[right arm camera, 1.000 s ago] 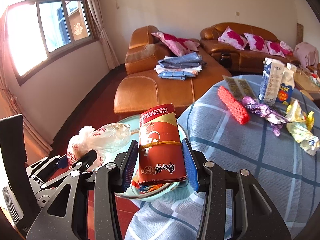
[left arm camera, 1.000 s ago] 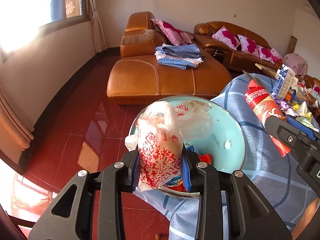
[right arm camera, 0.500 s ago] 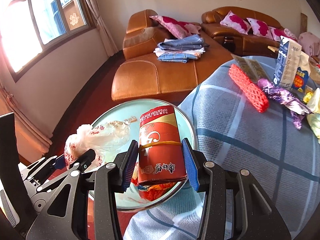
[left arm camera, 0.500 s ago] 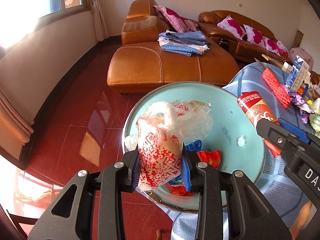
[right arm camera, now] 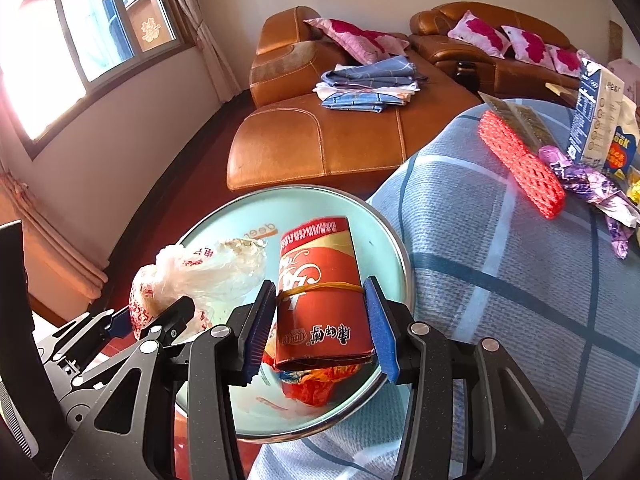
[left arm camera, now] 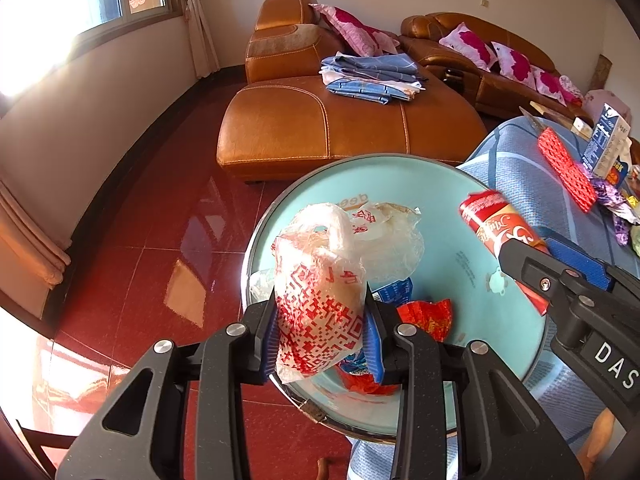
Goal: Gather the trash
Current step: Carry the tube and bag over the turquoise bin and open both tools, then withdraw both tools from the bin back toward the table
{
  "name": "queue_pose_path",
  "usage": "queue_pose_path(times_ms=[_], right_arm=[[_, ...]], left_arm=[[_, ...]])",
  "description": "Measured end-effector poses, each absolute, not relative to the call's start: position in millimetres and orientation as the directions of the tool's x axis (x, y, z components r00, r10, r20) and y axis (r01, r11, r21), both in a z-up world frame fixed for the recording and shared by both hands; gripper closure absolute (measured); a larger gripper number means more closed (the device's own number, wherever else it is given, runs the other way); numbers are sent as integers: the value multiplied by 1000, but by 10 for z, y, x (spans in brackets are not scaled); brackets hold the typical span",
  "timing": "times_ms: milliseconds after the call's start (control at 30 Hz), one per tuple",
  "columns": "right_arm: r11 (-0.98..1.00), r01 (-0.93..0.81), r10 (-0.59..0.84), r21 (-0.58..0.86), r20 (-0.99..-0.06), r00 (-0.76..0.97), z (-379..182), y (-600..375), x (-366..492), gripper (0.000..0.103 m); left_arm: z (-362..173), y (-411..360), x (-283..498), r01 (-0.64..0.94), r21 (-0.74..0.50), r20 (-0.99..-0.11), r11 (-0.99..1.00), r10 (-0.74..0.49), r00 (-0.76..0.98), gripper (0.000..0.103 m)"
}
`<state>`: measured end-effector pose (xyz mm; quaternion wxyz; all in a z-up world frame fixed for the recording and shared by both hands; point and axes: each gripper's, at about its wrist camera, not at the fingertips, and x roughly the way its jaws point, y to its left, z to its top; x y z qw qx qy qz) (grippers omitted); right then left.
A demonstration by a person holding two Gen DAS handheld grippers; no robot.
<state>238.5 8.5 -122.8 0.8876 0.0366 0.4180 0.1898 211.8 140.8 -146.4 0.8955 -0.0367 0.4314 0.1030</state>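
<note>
My left gripper (left arm camera: pixel 322 336) is shut on a white plastic bag with red print (left arm camera: pixel 320 300) and holds it over the near left part of a round light-blue basin (left arm camera: pixel 448 216). My right gripper (right arm camera: pixel 320 328) is shut on a flattened red carton bound with a rubber band (right arm camera: pixel 320 292) and holds it over the same basin (right arm camera: pixel 304 206). The carton also shows in the left wrist view (left arm camera: pixel 500 236), and the bag in the right wrist view (right arm camera: pixel 200 272). Red and blue wrappers (left arm camera: pixel 424 312) lie in the basin.
The basin sits at the edge of a table with a blue checked cloth (right arm camera: pixel 500 260). A red mesh sleeve (right arm camera: pixel 520 168), a purple wrapper (right arm camera: pixel 588 184) and a milk carton (right arm camera: pixel 596 116) lie on it. An orange leather sofa (left arm camera: pixel 340 124) stands beyond on a red tiled floor.
Both grippers have moved forward and over the basin, each still holding its item. The basin now fills more of both views.
</note>
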Motion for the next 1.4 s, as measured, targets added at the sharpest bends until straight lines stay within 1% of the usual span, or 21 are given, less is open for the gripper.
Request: queue_pose_path(times_ms=[67,100,167,200,267,300,333,367,400,433,533,733,1033,1133,1400], right_arm=[[921,-309,379,235,-725,576,-1227,79,2408,55],[922,-305,378,238,-723,578,-1218,68,2406,53],[923,-295,380,248,-712,590,-1161,15,2390,53],[922,-290,384,257,-703,598,-1114,-25,2372,53],[920,-279,391,275,-676,624,-997,-120,2314,52],[921,-272,388,277,-655,648,-914,-185,2262,47],[924,-268,383,274,-640,666,-863,-224,2226,44],[927,-263,374,266,-623,687,-806,-274,2175,37],[933,-256,359,253,-604,711,-751,-329,2108,34],[937,-250,348,244,-596,723,-726,-368,2067,34],[945,-231,326,232,-595,735,-702,-490,1970,33],[957,-145,275,250,-632,725,-773,-829,1828,33],[973,-74,203,221,-645,737,-756,-1194,1524,33],[975,-57,187,216,-644,742,-750,-1298,1442,33],[975,1,145,220,-645,751,-755,-1634,1332,33]], left_arm=[[-1470,1422,2112,-223,27,-781,974,160,603,63],[-1470,1428,2102,-228,30,-782,973,165,601,60],[-1461,1428,2079,-229,35,-781,973,169,601,51],[-1451,1426,2063,-229,37,-780,973,172,602,49],[-1408,1410,2018,-241,58,-768,969,197,609,33],[-1381,1399,1994,-247,66,-761,967,209,615,31],[-1341,1385,1967,-251,68,-752,966,215,623,25],[-1298,1372,1938,-256,63,-745,965,216,631,18],[-1275,1366,1920,-259,59,-743,964,216,634,15],[-1239,1346,1892,-263,52,-738,963,214,640,12],[-1170,1256,1823,-251,51,-731,967,208,650,11],[-1053,974,1642,-199,62,-719,978,182,671,10],[-896,652,1373,-144,39,-711,989,128,692,10],[-853,491,1313,-111,49,-703,993,113,702,10],[-885,127,1273,-38,45,-717,998,59,695,10]])
